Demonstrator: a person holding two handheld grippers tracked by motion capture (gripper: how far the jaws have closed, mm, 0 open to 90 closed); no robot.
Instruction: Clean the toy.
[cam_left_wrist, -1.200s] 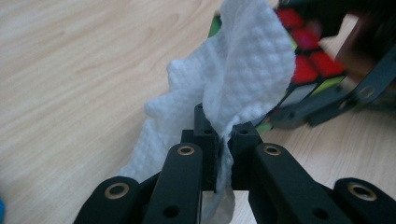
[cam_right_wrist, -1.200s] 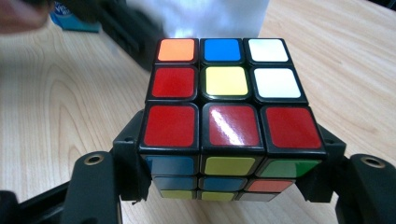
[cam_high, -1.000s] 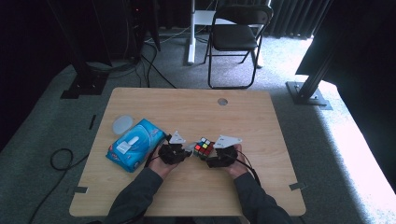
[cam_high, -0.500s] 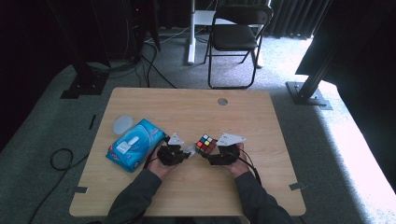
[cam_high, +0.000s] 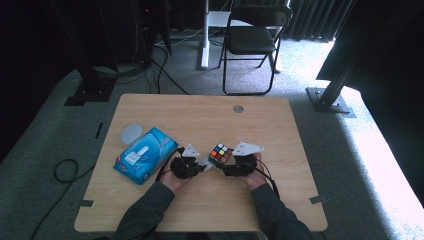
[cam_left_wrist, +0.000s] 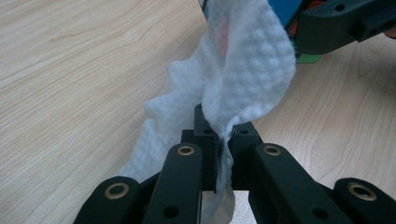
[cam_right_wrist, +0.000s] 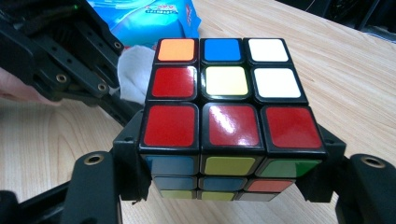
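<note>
A scrambled Rubik's cube (cam_high: 220, 153) is held just above the table's front middle, with my right gripper (cam_high: 226, 165) shut on its two sides. In the right gripper view the cube (cam_right_wrist: 226, 107) shows a top face with a red front row, clamped between the jaws of the right gripper (cam_right_wrist: 229, 184). My left gripper (cam_left_wrist: 218, 133) is shut on a white embossed wipe (cam_left_wrist: 243, 79). The wipe rises and touches the cube (cam_left_wrist: 308, 58) at its left side. The left gripper (cam_right_wrist: 70, 60) and the wipe (cam_right_wrist: 133, 74) also appear beside the cube.
A blue pack of wipes (cam_high: 145, 154) lies to the left of the hands, with a pale round disc (cam_high: 132, 133) beyond it. The wooden table (cam_high: 210, 115) has a cable hole (cam_high: 238, 108) at the back. A folding chair (cam_high: 252, 40) stands behind the table.
</note>
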